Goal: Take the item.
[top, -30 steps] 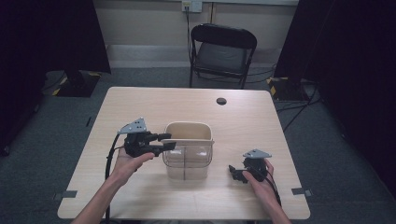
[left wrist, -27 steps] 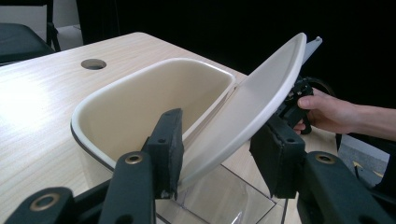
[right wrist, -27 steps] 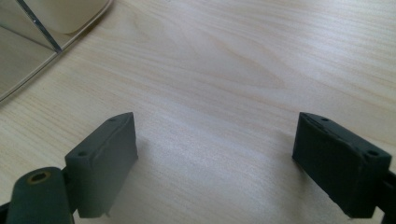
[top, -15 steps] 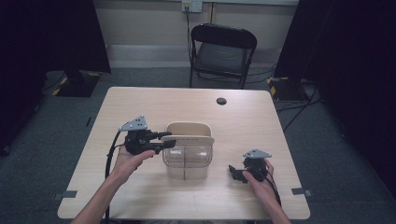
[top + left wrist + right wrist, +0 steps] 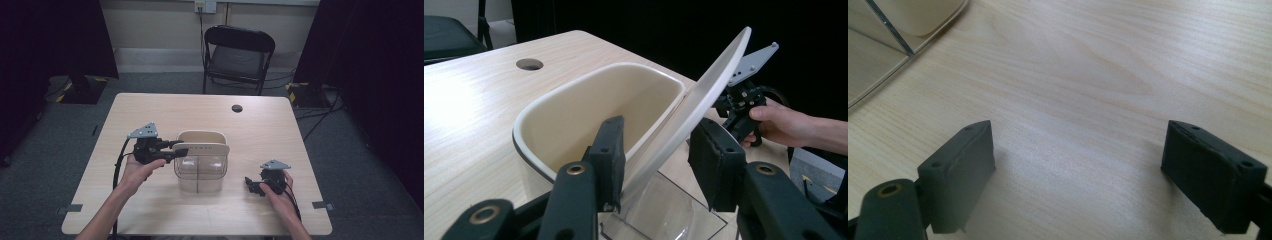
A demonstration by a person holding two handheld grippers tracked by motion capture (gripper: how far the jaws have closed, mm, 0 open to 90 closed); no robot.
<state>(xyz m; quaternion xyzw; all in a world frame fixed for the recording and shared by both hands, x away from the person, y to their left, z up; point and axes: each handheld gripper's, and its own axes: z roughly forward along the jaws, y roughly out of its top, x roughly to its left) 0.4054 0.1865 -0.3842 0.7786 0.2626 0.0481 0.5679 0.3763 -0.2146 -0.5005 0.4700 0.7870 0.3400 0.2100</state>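
The cream lid (image 5: 704, 95), a thin, smooth, matte curved plate, stands tilted over the clear plastic container (image 5: 200, 172) at the table's (image 5: 300, 130) middle, above its cream inner tub (image 5: 589, 110). The left gripper (image 5: 656, 157) has its jaws either side of the lid's edge, gap visible on 1 side; a firm grip can't be confirmed. The step looks like lid handling; next calls for closing squarely. The right gripper (image 5: 1078, 170) rests wide open on woodgrain.
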